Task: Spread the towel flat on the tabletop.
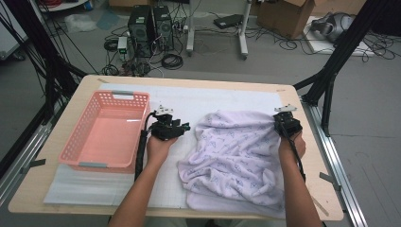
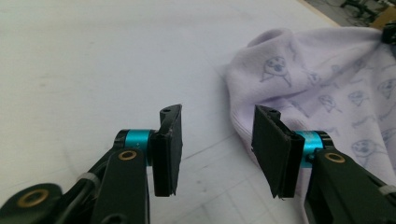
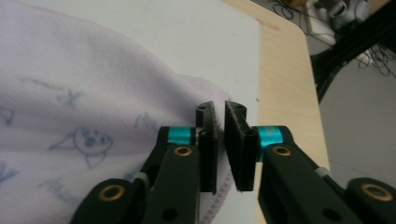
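A lilac cloth (image 1: 236, 151) printed with small animal drawings lies crumpled on the right half of the white mat. My right gripper (image 1: 285, 119) is at its far right corner. In the right gripper view, that gripper (image 3: 220, 106) has its jaws nearly together, with the stitched hem of the cloth (image 3: 70, 93) pinched low between the pads. My left gripper (image 1: 183, 126) hovers just left of the cloth and points toward it. In the left gripper view, the left gripper (image 2: 219, 112) stands open with bare mat between its pads. The cloth (image 2: 327, 84) lies behind its right jaw.
A pink slotted basket (image 1: 78, 130) stands on the left part of the mat (image 1: 189, 99). The wooden table edge (image 1: 318, 156) runs close to the right of my right hand, with black frame posts beyond it. Computers, cables and boxes sit on the floor past the table.
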### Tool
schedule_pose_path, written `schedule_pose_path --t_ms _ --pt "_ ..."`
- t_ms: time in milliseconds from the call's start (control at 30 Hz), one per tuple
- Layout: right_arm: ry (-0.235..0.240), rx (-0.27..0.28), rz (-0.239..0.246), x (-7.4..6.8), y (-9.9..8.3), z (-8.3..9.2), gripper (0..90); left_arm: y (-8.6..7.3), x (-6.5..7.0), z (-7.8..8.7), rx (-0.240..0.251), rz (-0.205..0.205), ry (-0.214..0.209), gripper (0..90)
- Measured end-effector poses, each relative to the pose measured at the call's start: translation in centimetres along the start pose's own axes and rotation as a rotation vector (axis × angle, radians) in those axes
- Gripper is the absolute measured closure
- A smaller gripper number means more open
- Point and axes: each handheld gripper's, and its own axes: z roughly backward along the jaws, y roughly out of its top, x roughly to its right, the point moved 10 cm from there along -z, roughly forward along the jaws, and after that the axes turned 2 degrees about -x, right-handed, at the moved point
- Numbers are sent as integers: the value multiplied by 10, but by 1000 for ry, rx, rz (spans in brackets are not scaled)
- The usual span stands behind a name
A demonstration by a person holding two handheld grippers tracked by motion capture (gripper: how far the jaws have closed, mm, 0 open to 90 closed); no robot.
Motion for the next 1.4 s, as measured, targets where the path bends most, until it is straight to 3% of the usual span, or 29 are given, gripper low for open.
schedule_pose_path --t_ms 100,167,300,433,500,533,600,633,667,700,733,800,900,1000,1100,1167,1300,1367,1400 --pt "76 17 -57 -2 -3 4 664 -3 10 -9 -8 -12 -30 559" --pt "135 44 -87 -5 0 11 648 -6 14 -14 -25 -21 -38 554" --pt "208 113 -81 -10 10 32 648 -19 26 -28 -92 -30 -67 494" --pt "297 147 -78 -20 13 47 649 -27 43 -39 -122 -67 -111 475" --pt "315 165 -66 -23 12 53 650 -29 48 -41 -144 -127 -90 474" --pt "325 165 -61 -25 11 54 650 -30 53 -42 -152 -147 -106 513" --pt "335 164 -55 -26 7 56 650 -32 60 -44 -162 -223 -86 605" --pt "343 167 -62 -26 6 56 651 -34 66 -44 -168 -239 -125 721" --pt "351 166 -68 -27 4 56 651 -34 70 -44 -171 -254 -118 827" --pt "355 163 -69 -27 3 56 652 -34 71 -44 -174 -269 -105 843" --pt "359 158 -69 -28 2 56 655 -33 69 -43 -180 -265 -90 851" --pt "364 157 -59 -29 0 56 658 -26 52 -36 -163 -235 16 860" --pt "367 158 -56 -28 -2 59 660 -8 17 -14 -78 -102 124 861" --pt "381 161 -60 -29 -2 60 660 4 -6 8 -23 -75 202 870" --pt "428 152 -40 -42 -1 61 648 5 -10 18 -18 -79 206 869" --pt "518 139 -5 -62 -2 63 620 2 -8 17 -34 -90 192 869" --pt "665 130 66 -106 -6 70 548 -3 8 12 -58 -108 114 868" --pt "673 106 113 -121 -10 66 527 -7 14 8 -84 -108 84 866" --pt "656 91 131 -125 -13 61 523 -9 16 8 -91 -111 74 866"
